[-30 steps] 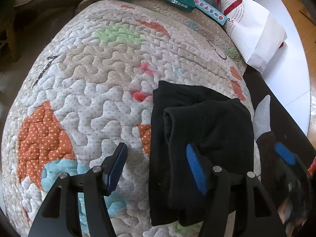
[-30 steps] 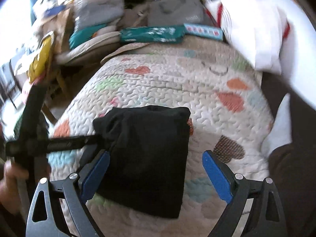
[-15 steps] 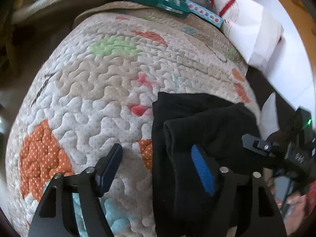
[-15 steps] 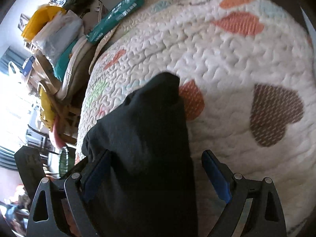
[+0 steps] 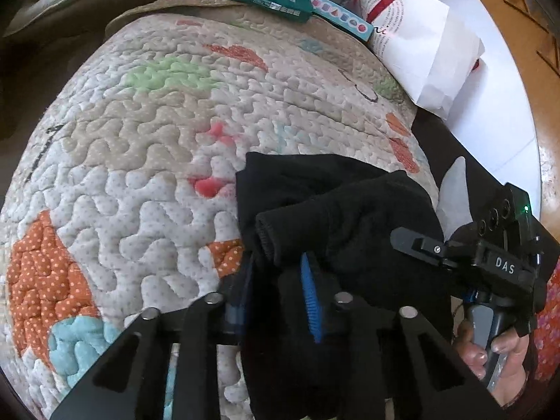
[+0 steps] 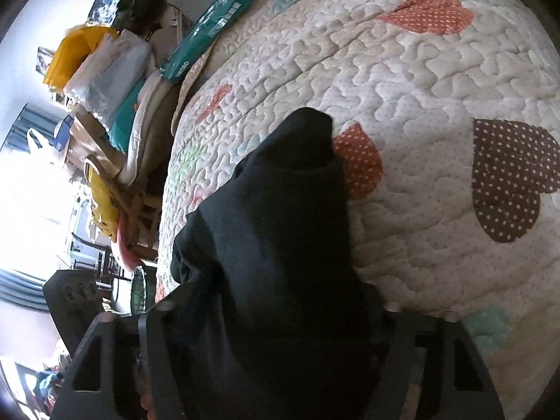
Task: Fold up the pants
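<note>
Pants (image 5: 336,217) folded small on quilt (image 5: 140,161), bundle running forward from both claws. Left claw (image 5: 280,294) pinches the near-left folded edge, likely to lift. Right claw (image 6: 280,332) buried under cloth; grip can't be told, though it seems to hold the near end.

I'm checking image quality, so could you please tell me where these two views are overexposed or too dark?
Right wrist view: the window area at left is blown out white, and the black pants lose fold detail. Left wrist view: evenly lit quilt, though the top-left corner is dark.
</note>
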Demonstrator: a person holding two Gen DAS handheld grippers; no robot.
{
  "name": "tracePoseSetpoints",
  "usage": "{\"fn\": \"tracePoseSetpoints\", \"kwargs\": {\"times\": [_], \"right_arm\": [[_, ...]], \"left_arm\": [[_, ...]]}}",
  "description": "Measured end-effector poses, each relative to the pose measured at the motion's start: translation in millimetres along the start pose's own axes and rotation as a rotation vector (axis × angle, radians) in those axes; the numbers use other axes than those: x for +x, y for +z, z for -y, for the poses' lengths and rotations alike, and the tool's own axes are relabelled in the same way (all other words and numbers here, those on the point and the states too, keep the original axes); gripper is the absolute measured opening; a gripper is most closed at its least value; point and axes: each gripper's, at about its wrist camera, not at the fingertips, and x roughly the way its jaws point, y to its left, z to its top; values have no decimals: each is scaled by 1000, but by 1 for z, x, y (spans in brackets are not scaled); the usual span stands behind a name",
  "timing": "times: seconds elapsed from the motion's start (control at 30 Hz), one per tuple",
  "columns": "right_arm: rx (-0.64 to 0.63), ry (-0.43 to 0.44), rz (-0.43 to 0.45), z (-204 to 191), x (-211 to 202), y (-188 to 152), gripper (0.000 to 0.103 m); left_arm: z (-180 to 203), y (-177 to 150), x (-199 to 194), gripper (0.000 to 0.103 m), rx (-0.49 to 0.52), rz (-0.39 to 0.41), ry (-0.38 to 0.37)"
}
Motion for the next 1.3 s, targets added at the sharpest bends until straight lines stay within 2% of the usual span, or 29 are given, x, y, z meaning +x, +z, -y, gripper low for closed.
{"fn": "tracePoseSetpoints", "kwargs": {"times": [0.03, 0.07, 0.1, 0.2, 0.47, 0.6, 0.73, 0.87, 0.93, 1.03, 1.1, 1.3], "right_arm": [[7, 11, 3, 1, -3, 0, 55], [8, 17, 7, 0, -5, 0, 45], [3, 21, 11, -1, -8, 0, 39], [-47, 12, 25, -16, -16, 2, 30], [-136, 7, 64, -50, -28, 29, 28], [-141, -13, 75, -53, -16, 53, 28], [-132, -65, 75, -47, 3, 75, 28], [-131, -104, 54, -38, 22, 90, 29], [-126, -104, 48, -33, 26, 95, 33], [-61, -95, 51, -20, 25, 95, 45], [-19, -110, 56, -7, 20, 90, 59], [104, -111, 115, 25, -16, 75, 71]], "left_arm": [[0, 1, -2, 22, -5, 2, -3], [1, 2, -5, 17, -6, 5, -2], [2, 4, -8, 17, -2, 11, 3], [3, 7, -15, 16, -3, 19, 3], [-1, 48, -26, 16, -50, 61, -7], [4, 77, -12, 16, -22, 66, 58], [0, 99, 10, 0, 2, 57, 131], [-11, 116, 21, 0, -10, 52, 178], [-15, 117, 28, 0, -13, 37, 192], [-17, 113, 34, 0, -18, 14, 213], [-18, 106, 31, 0, -36, 12, 221], [-27, 80, -1, 12, -89, 35, 243]]}}
